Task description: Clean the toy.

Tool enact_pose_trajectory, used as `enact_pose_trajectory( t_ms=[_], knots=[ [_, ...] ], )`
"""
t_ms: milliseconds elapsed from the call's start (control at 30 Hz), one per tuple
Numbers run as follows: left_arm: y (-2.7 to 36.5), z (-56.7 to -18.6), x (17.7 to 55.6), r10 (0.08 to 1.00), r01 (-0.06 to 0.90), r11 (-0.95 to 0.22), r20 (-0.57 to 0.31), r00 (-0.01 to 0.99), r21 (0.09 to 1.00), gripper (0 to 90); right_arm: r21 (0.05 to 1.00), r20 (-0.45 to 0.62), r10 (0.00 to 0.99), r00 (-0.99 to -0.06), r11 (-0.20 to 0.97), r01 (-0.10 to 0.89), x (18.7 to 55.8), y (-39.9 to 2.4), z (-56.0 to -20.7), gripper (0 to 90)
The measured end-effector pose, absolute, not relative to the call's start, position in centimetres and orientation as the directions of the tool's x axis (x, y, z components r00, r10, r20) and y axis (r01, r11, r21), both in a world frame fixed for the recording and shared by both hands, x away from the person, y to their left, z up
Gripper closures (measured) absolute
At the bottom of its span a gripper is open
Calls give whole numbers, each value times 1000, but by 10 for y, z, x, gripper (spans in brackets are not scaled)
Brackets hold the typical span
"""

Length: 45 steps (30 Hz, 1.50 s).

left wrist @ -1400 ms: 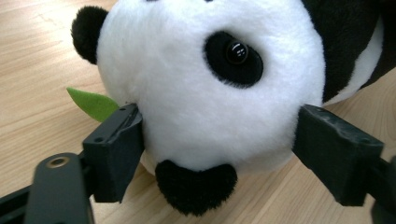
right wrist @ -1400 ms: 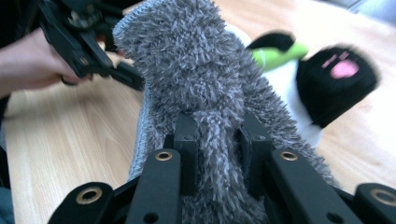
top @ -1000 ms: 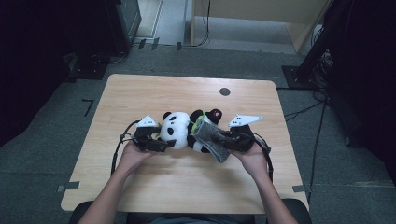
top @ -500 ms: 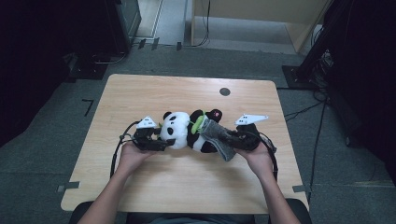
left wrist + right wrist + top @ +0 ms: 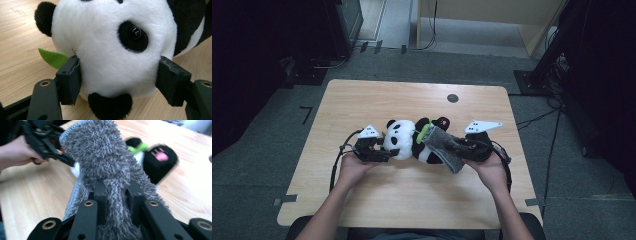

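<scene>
A lab or studio set up for recording: a lone wooden worktop (image 5: 362,100) stands on grey carpet floor (image 5: 262,150) with tape marks (image 5: 305,114), ringed by dark equipment racks (image 5: 339,25), stands and trailing cables (image 5: 537,117).

You have a plush panda (image 5: 404,141) lying on its side near the middle of the wooden surface (image 5: 422,205), its white head with black ears and black eye patches toward your left and its black-and-white body toward your right. It has a green leaf (image 5: 53,58) beside its head, and one black paw with a pink pad (image 5: 161,157) points to the far side. A grey shaggy cloth (image 5: 446,148), thick and fuzzy, is lifted up and leans against the panda's body at your right.
</scene>
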<state>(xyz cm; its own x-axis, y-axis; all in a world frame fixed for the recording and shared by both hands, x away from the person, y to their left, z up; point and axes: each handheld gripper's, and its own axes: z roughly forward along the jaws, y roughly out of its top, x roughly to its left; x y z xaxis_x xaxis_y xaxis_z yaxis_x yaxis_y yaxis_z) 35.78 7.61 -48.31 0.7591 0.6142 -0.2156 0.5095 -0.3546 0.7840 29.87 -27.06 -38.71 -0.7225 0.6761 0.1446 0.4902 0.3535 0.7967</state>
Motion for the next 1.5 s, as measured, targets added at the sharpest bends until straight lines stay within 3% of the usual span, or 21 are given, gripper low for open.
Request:
enact_pose_trajectory(
  t_ms=[400,767,1067,1500],
  knots=[
    [75,-482,357,618,507,-360,-206,759,783,287,768,131,549,-825,470,434,286,-205,-386,748],
    [76,-481,357,618,512,-355,-215,756,782,292,691,163,450,-878,583,427,288,-147,-426,749],
    [76,-481,357,622,512,-358,-210,755,781,293,642,99,497,-862,631,437,303,-131,-451,750],
    [76,-482,356,626,515,-350,-214,750,782,295,662,84,577,-813,577,478,302,-157,-458,748]
  ],
)
